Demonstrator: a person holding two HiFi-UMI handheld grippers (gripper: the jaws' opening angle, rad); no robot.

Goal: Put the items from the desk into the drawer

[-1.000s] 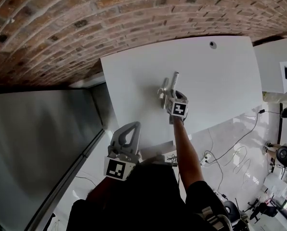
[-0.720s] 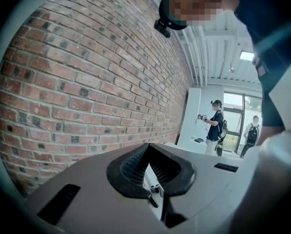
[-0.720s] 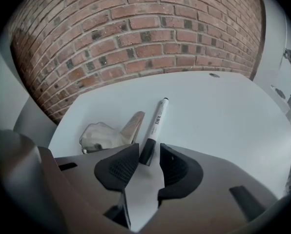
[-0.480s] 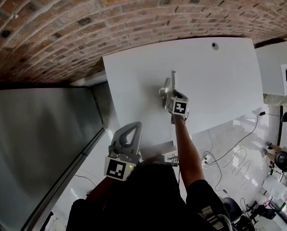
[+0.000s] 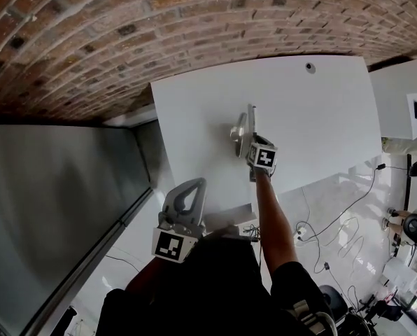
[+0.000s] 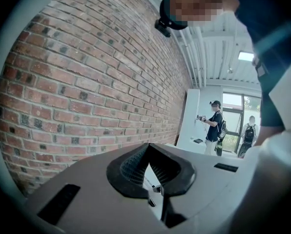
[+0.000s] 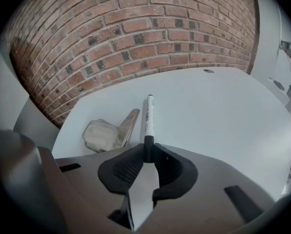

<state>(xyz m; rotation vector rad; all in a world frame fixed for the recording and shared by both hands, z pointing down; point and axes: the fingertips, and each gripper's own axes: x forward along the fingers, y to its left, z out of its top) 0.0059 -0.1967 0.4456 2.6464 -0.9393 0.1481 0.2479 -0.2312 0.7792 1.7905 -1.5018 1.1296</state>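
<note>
A white marker with a dark end sticks out from my right gripper, which is shut on that dark end. In the head view this gripper is over the middle of the white desk, with the marker pointing toward the wall. An open clear plastic case lies on the desk just left of the marker; the head view shows the case too. My left gripper hangs below the desk's near edge, shut with nothing in it.
A brick wall runs behind the desk. A grey panel stands to the left. A small round grommet sits at the desk's far side. A white ledge shows under the near edge. Cables lie on the floor at right.
The right gripper has shifted slightly toward the near edge, and the marker's free end has swung a little left, now pointing straight at the wall. The left gripper has stayed put.
</note>
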